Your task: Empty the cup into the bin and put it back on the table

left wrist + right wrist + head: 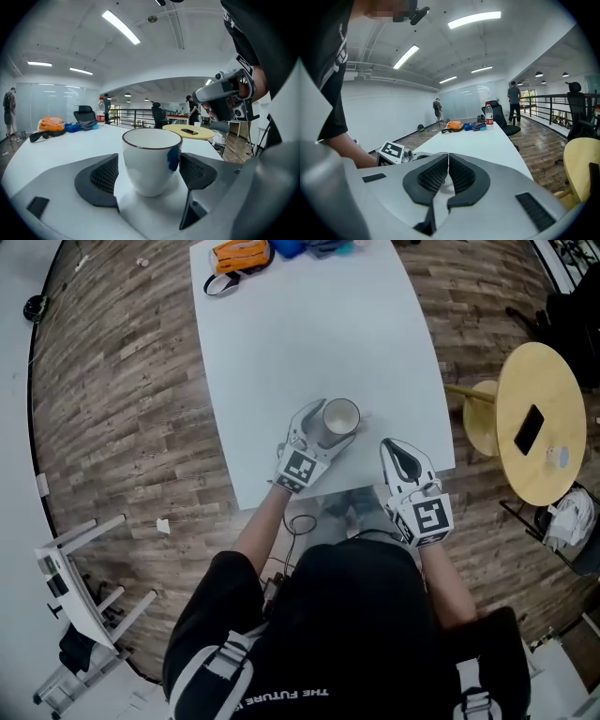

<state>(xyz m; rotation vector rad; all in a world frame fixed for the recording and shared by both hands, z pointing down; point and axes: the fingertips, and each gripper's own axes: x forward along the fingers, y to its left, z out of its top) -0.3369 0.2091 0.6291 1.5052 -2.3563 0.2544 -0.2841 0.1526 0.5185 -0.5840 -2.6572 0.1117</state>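
- The white cup [341, 415] stands upright on the tabletop [309, 334], near the edge closest to the person.
- The left claw [323, 427] is wide. The cup is between its jaws, and the pads [101, 176] do not squeeze it.
- The right claw [394, 451] is closed tight with nothing in it, by the same edge.

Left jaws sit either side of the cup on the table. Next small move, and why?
Probably close the left gripper on the cup: it stands upright on the table between the open jaws, pads on either side not pressing it. The right gripper is shut and empty.
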